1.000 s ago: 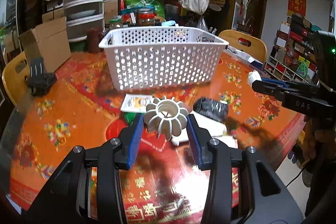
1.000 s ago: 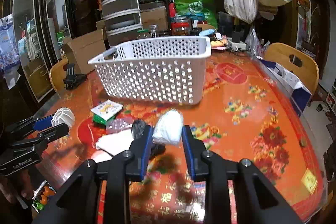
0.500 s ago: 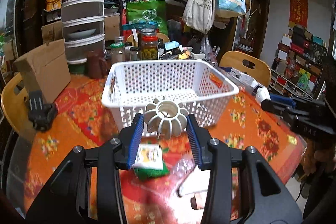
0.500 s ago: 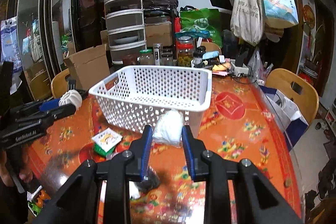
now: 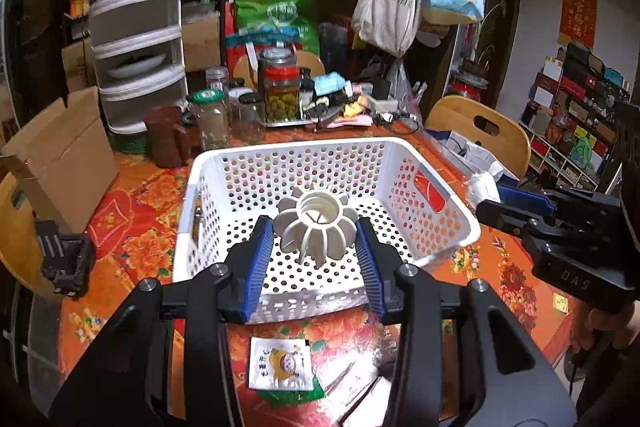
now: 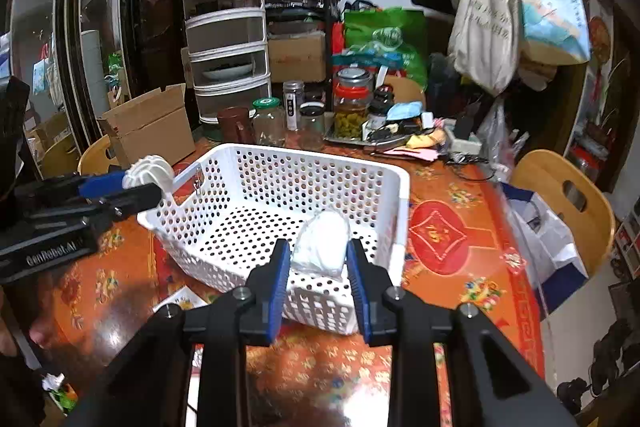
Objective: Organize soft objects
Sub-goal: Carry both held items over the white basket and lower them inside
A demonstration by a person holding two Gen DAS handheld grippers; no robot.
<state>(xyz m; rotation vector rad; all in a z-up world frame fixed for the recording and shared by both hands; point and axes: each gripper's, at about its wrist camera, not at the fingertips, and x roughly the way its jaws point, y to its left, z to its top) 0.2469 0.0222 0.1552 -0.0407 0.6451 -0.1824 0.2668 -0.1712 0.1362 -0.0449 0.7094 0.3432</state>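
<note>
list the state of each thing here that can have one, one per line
left claw: shut on the ribbed white toy, held over the basket
right claw: shut on the white pouch, held over the basket
ribbed white toy: gripped, off the table
white pouch: gripped, off the table
white basket: upright, nothing inside
snack packet: lying flat on the table

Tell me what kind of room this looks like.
Probably a lived-in home dining room. A round table with a red floral cloth has wooden chairs around it, glass jars of preserved food stand at its far side, and cloth tote bags hang behind on a stand.
</note>
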